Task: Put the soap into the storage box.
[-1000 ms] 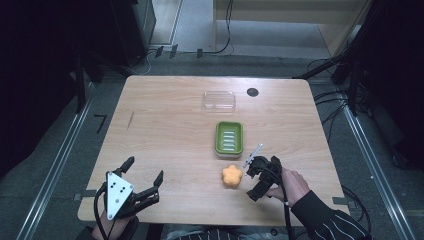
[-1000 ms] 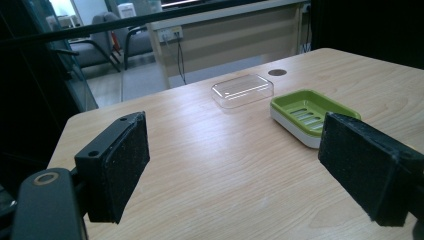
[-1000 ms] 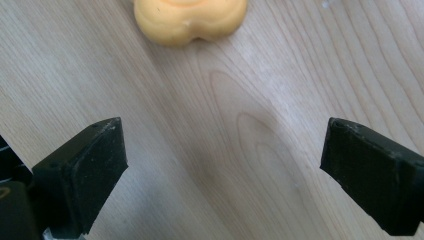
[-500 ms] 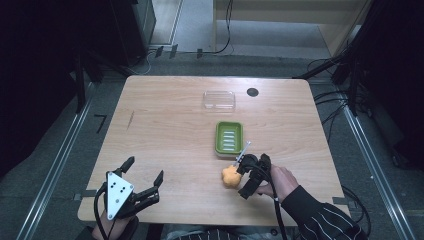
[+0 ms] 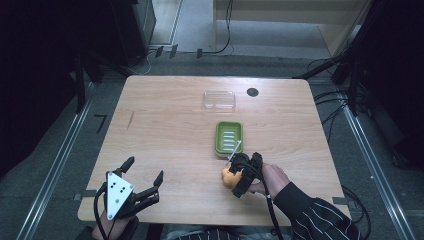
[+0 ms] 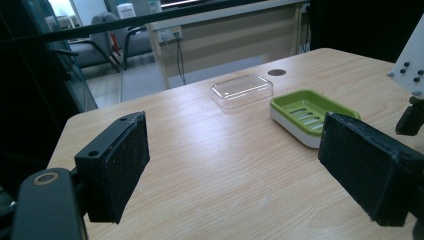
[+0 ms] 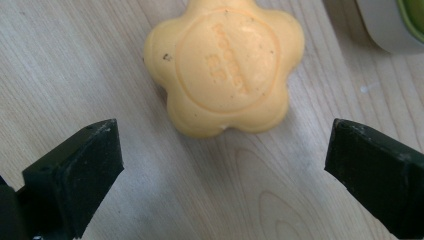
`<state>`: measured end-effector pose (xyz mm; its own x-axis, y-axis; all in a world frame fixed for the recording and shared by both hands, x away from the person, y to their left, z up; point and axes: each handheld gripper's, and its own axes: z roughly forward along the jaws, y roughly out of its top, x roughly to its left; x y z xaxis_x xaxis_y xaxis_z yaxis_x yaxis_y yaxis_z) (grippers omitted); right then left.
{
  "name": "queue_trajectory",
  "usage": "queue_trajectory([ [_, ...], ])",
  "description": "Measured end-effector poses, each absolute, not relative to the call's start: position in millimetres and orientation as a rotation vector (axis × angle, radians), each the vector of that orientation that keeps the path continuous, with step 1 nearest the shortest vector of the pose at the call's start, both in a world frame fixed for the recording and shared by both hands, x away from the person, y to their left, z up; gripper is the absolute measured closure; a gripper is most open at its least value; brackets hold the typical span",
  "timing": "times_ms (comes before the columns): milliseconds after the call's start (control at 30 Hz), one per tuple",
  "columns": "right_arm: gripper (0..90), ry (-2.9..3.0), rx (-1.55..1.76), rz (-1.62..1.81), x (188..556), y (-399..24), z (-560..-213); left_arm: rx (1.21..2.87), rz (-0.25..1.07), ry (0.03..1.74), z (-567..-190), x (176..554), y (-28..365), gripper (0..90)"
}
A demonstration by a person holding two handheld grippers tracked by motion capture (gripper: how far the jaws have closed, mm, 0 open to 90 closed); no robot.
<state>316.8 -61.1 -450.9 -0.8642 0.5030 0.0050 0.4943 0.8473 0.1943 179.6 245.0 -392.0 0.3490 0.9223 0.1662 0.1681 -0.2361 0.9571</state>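
At lower left of the high view, left gripper [image 5: 145,182] resting on the surface [image 5: 165,130], jaws wide open, holding nothing. At lower centre, right gripper [image 5: 235,175] over the orange flower-shaped soap [image 7: 225,65], jaws just opened fully, soap ahead of the pads, not gripped. Farther up, green soap dish [image 5: 229,138] empty, then clear lid [image 5: 219,100]. Probably early: gripping, placing and covering left.

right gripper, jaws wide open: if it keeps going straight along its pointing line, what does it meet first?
Probably the orange flower-shaped soap bar, lying on the wooden table just ahead of the right gripper, whose open jaws stand apart on either side of it. Depth is unclear.
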Motion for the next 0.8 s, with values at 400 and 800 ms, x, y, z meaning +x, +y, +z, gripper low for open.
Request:
queue_trajectory([
  [400,16.0,2.987,0.752,0.274,321.5,-48.3,-453.8,1.655,0.988,0.991,-392.3,179.7,244.6,13.0],
  [800,31.0,2.986,0.693,0.252,322.3,-43.4,-455.9,1.656,0.99,0.99,-392.3,179.7,244.4,13.0],
])
